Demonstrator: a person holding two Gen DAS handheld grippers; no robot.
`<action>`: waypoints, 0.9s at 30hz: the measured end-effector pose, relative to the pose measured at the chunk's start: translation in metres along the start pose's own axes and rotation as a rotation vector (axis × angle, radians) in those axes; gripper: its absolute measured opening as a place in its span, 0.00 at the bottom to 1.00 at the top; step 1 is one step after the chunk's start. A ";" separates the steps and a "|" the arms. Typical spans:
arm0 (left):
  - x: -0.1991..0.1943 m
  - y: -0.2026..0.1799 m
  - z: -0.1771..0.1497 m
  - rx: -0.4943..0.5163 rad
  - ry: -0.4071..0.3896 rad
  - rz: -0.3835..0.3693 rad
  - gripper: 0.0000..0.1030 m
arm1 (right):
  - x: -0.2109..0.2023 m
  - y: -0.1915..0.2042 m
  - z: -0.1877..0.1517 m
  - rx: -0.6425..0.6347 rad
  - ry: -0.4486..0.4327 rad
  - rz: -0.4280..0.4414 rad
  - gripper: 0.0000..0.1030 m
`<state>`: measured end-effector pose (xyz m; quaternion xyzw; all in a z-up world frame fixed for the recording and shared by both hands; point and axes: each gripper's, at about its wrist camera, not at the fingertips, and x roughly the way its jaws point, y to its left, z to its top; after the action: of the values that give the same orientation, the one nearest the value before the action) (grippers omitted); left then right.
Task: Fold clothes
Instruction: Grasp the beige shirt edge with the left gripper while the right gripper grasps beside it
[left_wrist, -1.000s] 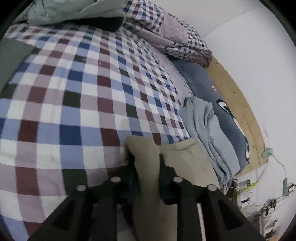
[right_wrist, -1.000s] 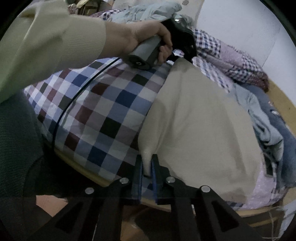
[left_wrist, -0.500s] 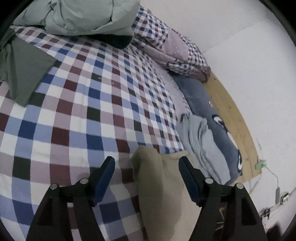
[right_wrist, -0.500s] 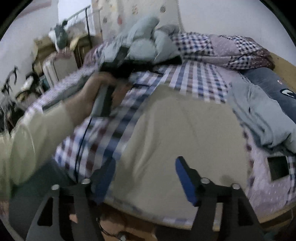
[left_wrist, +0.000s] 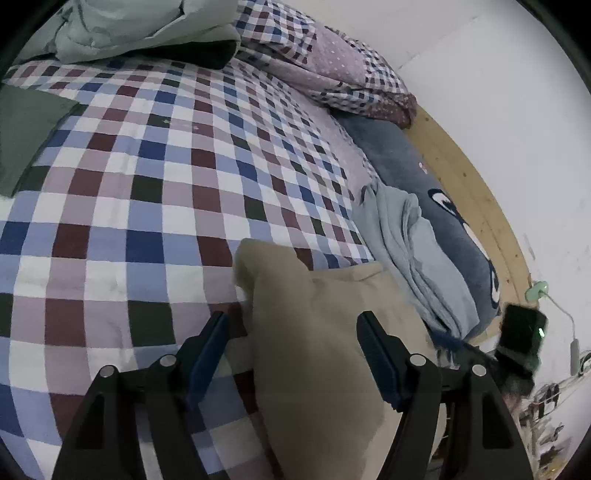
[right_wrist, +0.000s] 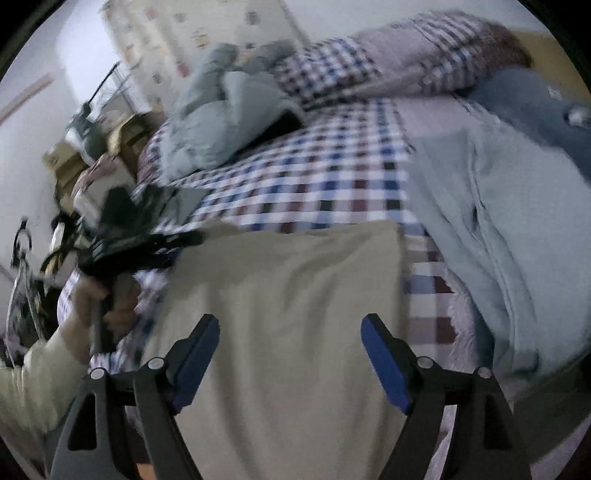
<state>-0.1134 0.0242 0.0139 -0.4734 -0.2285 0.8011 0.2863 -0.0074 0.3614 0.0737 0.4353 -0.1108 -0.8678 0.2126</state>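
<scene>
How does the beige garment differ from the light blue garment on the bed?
The beige garment lies spread flat and smooth with straight edges; the light blue garment is bunched and wrinkled. The beige garment sits between the open fingers of both grippers, while the light blue garment lies off to the side, against the dark blue pillow. Both rest on the checked bedspread, and neither is gripped.

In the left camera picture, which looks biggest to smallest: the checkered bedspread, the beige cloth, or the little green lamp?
1. Checkered bedspread, fills most of the view.
2. Beige cloth, though it lies nearest the camera, so it may look bigger than it is.
3. Green lamp, tiny and far away.
</scene>
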 end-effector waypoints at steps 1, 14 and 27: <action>0.001 0.000 0.000 0.005 0.000 0.002 0.73 | 0.007 -0.014 0.004 0.038 0.005 0.017 0.80; 0.002 0.004 -0.001 0.018 -0.024 0.017 0.69 | 0.069 -0.078 0.053 0.086 0.152 0.183 0.80; -0.003 0.008 0.001 0.000 0.005 -0.095 0.57 | 0.125 -0.089 0.080 0.075 0.249 0.292 0.87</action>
<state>-0.1153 0.0160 0.0113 -0.4641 -0.2498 0.7853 0.3247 -0.1622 0.3828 -0.0008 0.5262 -0.1776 -0.7625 0.3319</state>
